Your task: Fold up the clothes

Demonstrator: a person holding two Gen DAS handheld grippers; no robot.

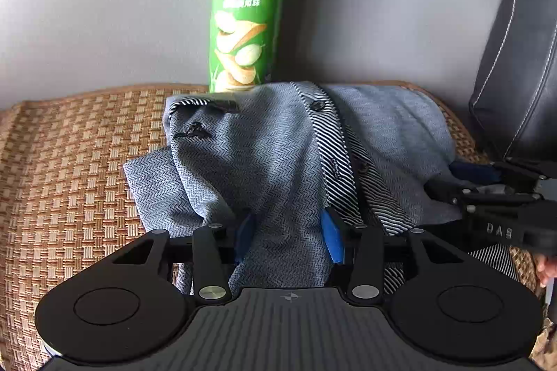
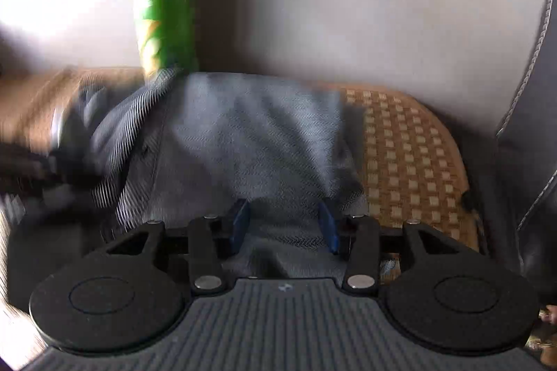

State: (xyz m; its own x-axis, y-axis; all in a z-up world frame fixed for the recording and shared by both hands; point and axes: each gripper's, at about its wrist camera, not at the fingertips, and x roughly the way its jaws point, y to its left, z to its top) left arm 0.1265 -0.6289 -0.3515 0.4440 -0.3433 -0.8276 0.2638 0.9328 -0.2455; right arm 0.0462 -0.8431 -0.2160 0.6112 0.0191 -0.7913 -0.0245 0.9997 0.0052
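Blue-grey herringbone shirt (image 1: 264, 155) — crumpled on woven rattan seat mat (image 1: 76, 162), before green crisp tube (image 1: 243, 5). Left claw (image 1: 289, 231), right claw (image 2: 285, 221) — both wide, fabric bunched between the pads.

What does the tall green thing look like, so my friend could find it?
Find the woven brown mat on the seat, then the rumpled blue shirt lying on it. Just behind the shirt, against the grey backrest, stands a tall chip can. It is the only bright green thing there, with chips pictured on it.
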